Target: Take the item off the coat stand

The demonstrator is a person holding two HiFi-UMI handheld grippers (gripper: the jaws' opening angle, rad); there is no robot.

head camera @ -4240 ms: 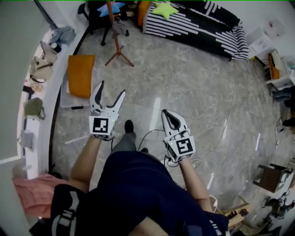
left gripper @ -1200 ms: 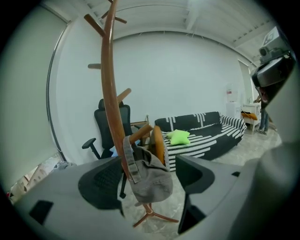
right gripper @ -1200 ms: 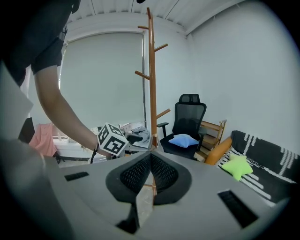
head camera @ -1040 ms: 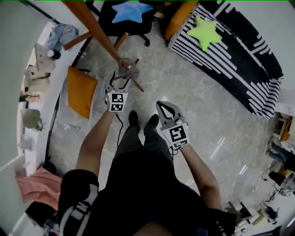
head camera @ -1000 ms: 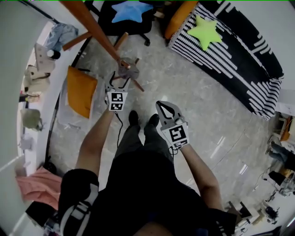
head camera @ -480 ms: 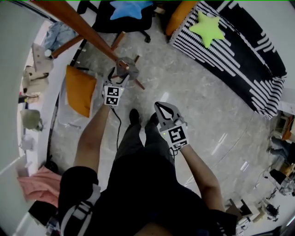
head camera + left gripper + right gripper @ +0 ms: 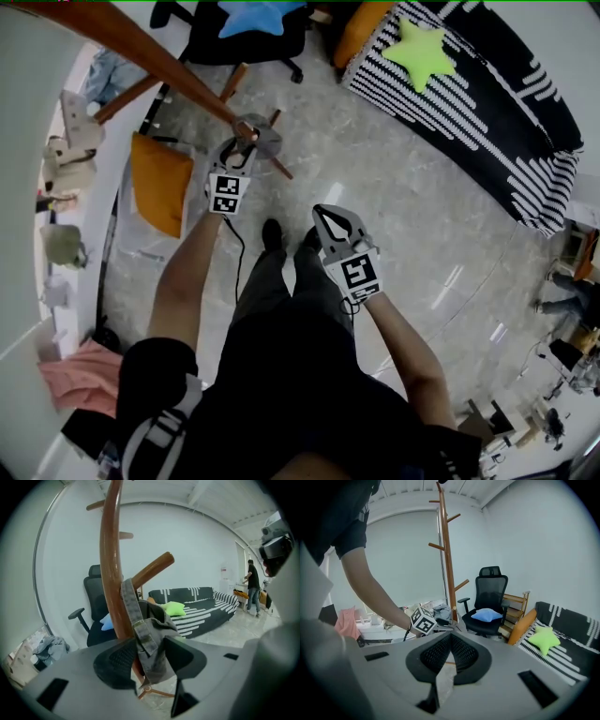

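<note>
Two hand-held grippers are at work by the tall brown wooden coat stand (image 7: 131, 42). Left gripper (image 7: 239, 148): raised to a low peg of the stand. Its jaws have just been closing and are now clamped on the grey fabric item with a webbing strap (image 7: 157, 637), which fills the gap between the pads. Item: hanging from that peg against the stand's pole, with its strap running up to the peg. Right gripper (image 7: 319, 214): held well apart from the stand, jaws pressed together, nothing between them.
</note>
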